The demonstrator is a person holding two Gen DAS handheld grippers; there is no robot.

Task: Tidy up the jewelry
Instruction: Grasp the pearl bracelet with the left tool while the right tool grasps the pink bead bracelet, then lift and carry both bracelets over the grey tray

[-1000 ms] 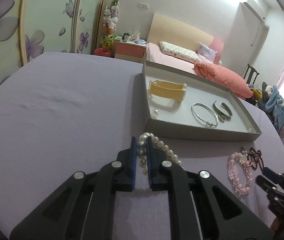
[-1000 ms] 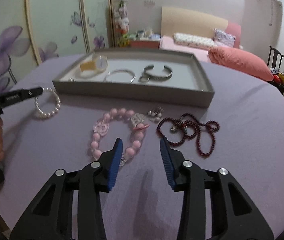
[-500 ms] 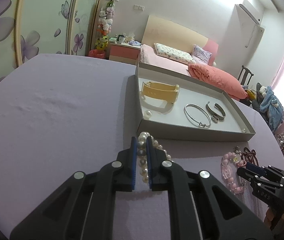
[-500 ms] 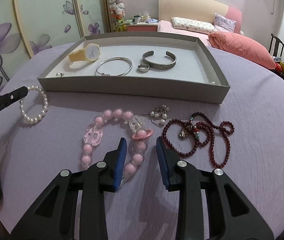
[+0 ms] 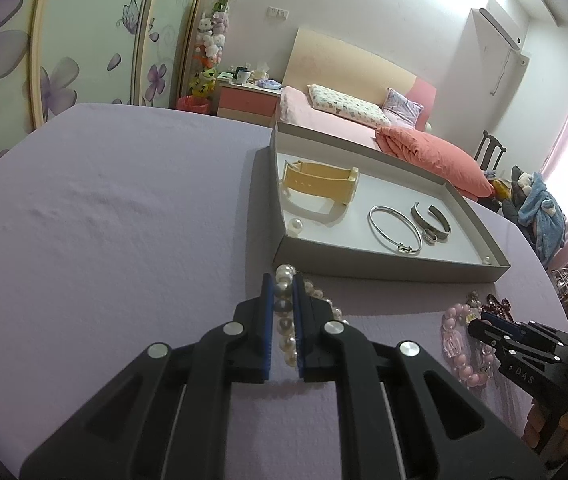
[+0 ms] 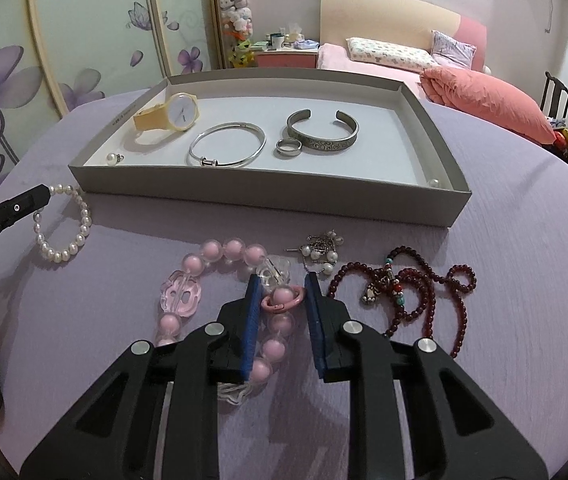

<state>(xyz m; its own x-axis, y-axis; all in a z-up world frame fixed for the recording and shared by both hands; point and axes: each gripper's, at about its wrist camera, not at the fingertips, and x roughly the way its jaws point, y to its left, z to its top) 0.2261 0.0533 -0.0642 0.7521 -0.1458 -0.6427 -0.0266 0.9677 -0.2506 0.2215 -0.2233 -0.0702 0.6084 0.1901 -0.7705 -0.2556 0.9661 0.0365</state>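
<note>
- Pink bracelet (image 6: 224, 280) lies on the purple cloth (image 6: 523, 280) just before the tray (image 6: 268, 196); best to pinch one bead squarely, clear of the pink ring charm (image 6: 284, 299), then lift straight
- Right gripper (image 6: 282, 308) has just been closing, jaws part open around the beads, not yet pressing
- Left gripper (image 5: 284, 308) is clenched on the pearl bracelet (image 5: 285, 280), near the tray

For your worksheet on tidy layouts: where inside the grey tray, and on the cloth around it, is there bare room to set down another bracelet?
Inside the tray, the right part beyond the cuff bangle is bare apart from a corner pearl. The tablecloth left of the tray is open. In front of it the pearl bracelet, pink bracelet and red beads crowd.
</note>
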